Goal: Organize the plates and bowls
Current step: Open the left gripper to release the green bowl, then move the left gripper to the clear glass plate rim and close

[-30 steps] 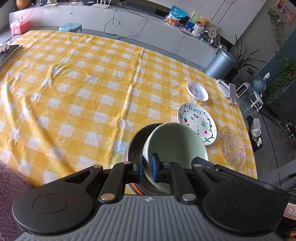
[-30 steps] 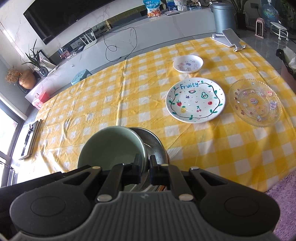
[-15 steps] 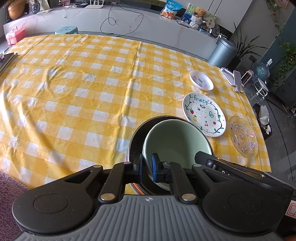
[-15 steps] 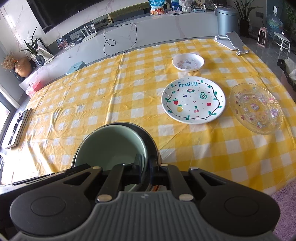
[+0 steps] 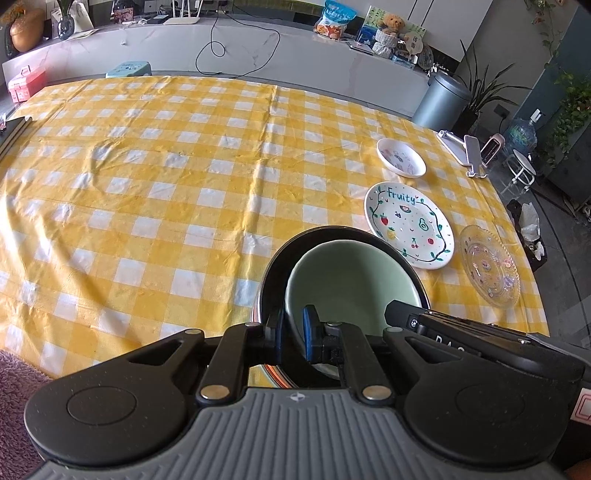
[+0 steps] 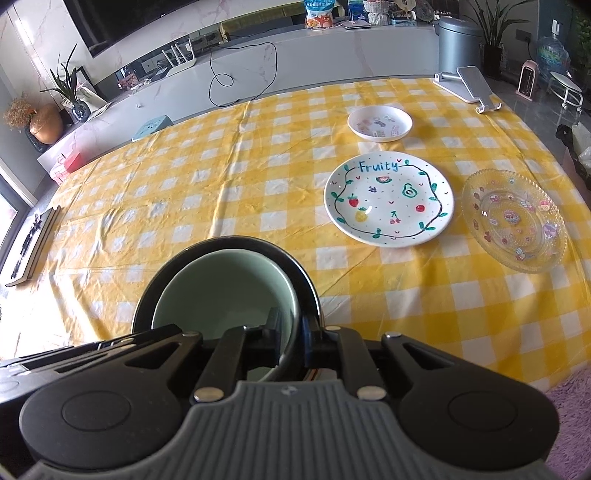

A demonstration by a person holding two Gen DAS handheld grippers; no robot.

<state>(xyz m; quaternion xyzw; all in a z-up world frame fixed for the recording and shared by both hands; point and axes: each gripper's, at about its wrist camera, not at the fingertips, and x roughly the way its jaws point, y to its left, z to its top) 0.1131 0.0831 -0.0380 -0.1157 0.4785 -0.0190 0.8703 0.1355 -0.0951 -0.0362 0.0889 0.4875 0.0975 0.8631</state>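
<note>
2 grippers straddle the green bowl's rim, left clamped, right opening.

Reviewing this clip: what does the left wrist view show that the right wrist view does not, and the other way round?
Only the left wrist view shows the teddy bear on the counter, and the left hand-held gripper shut on the green bowl's rim.

Only the right wrist view shows the dark TV screen, and the right hand-held gripper with jaws opening around the bowl's wall.

Both share the green bowl nested in a black bowl, the Fruity plate, glass plate, small white dish and yellow checked cloth.
</note>
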